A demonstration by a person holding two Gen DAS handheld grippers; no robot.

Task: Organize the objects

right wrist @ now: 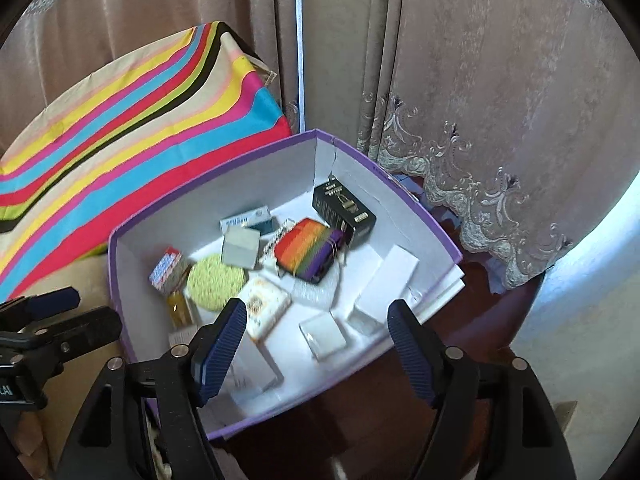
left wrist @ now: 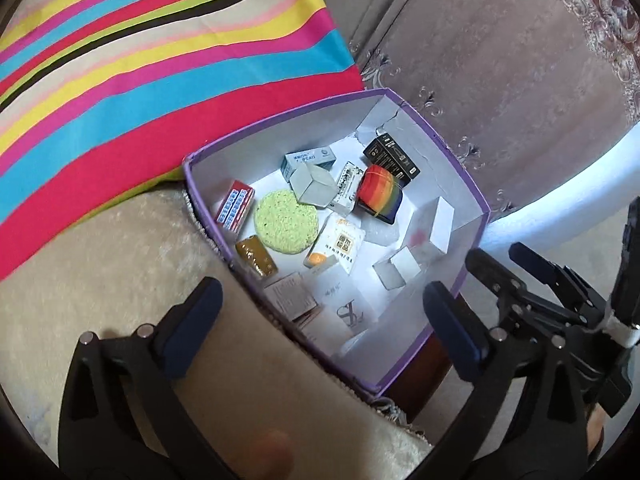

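A purple-edged box [left wrist: 460,152] with white inner walls sits open-topped beside a brightly striped cushion [left wrist: 140,60], with mauve curtains [right wrist: 500,100] hanging behind it. Inside lies a loose jumble: a round pale-green sponge [left wrist: 286,226], a rainbow-striped pouch [left wrist: 379,193] leaning against a black carton [left wrist: 391,155], a red and blue packet [left wrist: 236,210] standing against the left wall, a small grey cube [left wrist: 313,184], a teal and white carton [left wrist: 308,160], an amber-coloured wrapped item [left wrist: 255,257], a white carton with orange print [left wrist: 335,246], and several plain white boxes toward the right wall.

The left gripper [left wrist: 320,320] hangs over the box's near rim with its blue-padded fingers spread wide and nothing between them, well above the contents. The right gripper [right wrist: 318,344] hovers over the near half of the box, likewise gaping and empty; its left finger [right wrist: 220,344] overlaps the white carton with orange print [right wrist: 267,310] from this angle, though whether it touches is not clear.

The items at the near edge of the box are smeared with blur, so their printing can't be read. The near corner of the box is covered by the fingers, and what the box rests on is mostly hidden, apart from a dark reddish-brown surface [right wrist: 400,400] showing beneath it
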